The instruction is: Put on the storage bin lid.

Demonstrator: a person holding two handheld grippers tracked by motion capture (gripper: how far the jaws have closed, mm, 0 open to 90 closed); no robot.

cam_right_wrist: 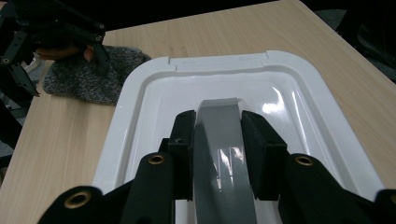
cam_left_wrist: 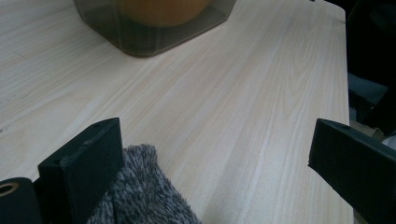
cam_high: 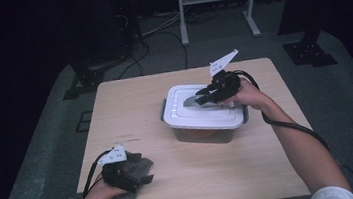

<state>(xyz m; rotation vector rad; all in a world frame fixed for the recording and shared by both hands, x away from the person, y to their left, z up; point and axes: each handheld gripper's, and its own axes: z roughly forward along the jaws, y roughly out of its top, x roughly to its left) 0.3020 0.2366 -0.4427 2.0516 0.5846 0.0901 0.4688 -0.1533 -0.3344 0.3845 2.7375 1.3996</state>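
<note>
A: Now, table edges and free room first.

B: The wooden table [cam_high: 130, 105] carries 2 things. The white lid [cam_high: 186, 113] sits on a clear box [cam_high: 203, 132] right of the middle, well in from the far and right edges. A grey fuzzy cloth [cam_high: 135, 172] lies at the near-left corner, close to the near edge. Between cloth and box the top is bare wood, and so is the far-left quarter. The near-right stretch is bare too, crossed above by the person's right forearm.

A: The right claw?

B: The right gripper [cam_right_wrist: 217, 140] is over the lid, on its far-right part in the high view. In the right gripper view its 2 jaws are pressed in on the grey handle [cam_right_wrist: 219, 140] that runs along the lid's middle, 1 pad on each flank. The handle is pinched.

A: And the left one?

B: The left gripper [cam_left_wrist: 210, 158] rests low at the near-left corner, on the cloth. The jaws stand spread wide, with bare wood between them. The cloth's fuzzy edge lies against the inner face of 1 jaw, unpinched.

A: Containers and contents?

B: 1 container: the box, lid seated on its rim. The left gripper view shows its tinted wall and something orange [cam_left_wrist: 161, 9] inside. What it is, I cannot tell.
</note>
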